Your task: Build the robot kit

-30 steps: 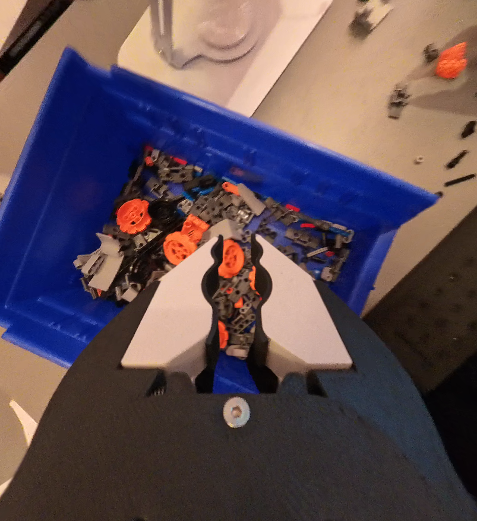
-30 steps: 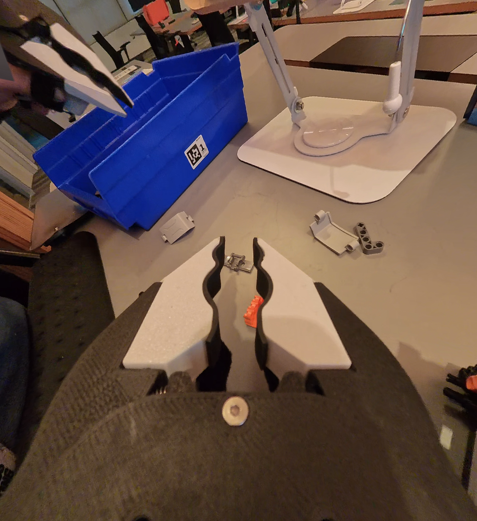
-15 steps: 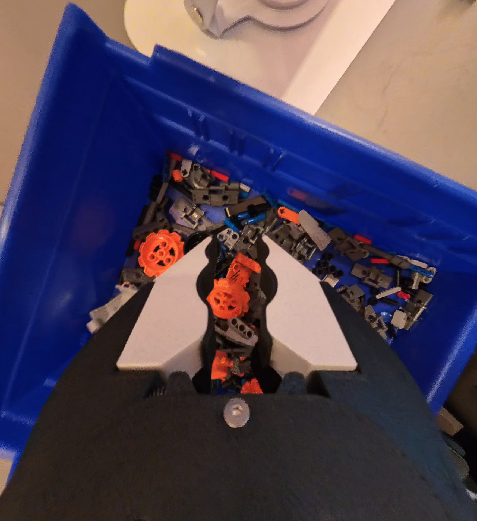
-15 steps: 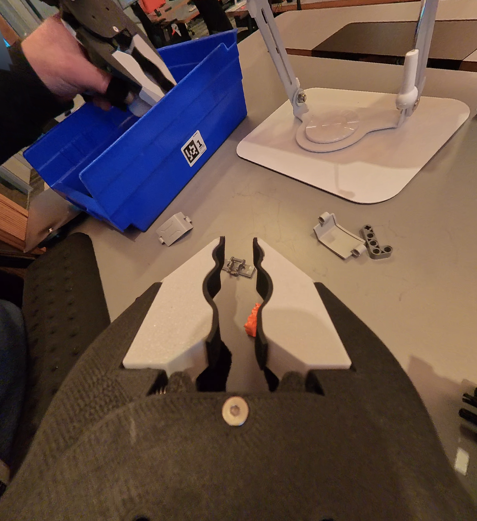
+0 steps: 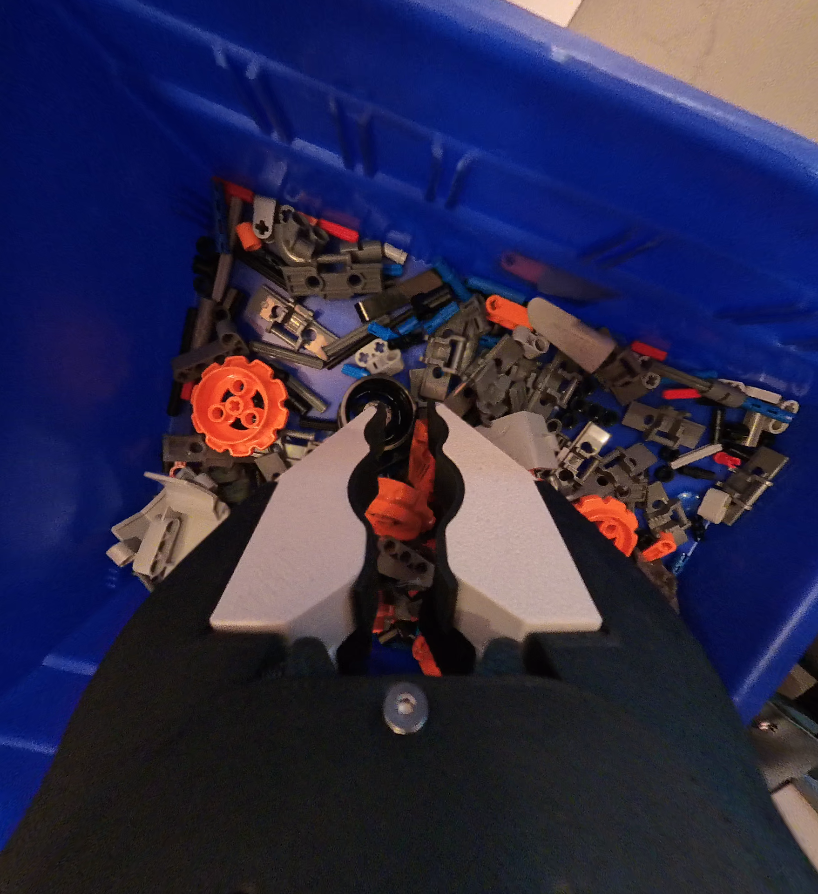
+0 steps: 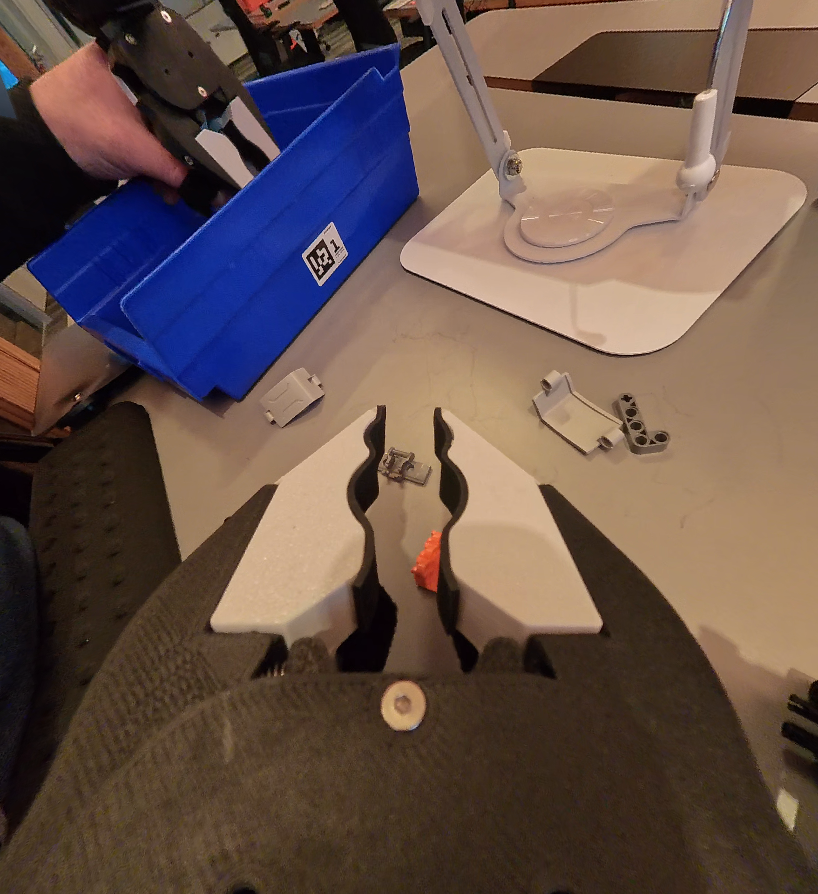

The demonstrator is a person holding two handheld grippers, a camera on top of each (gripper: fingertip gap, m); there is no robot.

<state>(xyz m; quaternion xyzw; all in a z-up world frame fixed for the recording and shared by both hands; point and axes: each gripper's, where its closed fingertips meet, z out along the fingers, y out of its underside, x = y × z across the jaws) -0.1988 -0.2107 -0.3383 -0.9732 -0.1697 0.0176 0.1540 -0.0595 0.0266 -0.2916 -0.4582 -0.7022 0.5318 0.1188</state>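
Your left gripper (image 5: 401,417), slightly spread, could snag the black tyre (image 5: 377,405) in the blue bin (image 5: 494,159). Your right gripper (image 6: 409,417) hovers spread, empty.

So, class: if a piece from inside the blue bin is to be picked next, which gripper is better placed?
Probably left. The left gripper is open inside the blue bin, fingertips at the black ring. The right gripper hangs open over the table, outside the bin.
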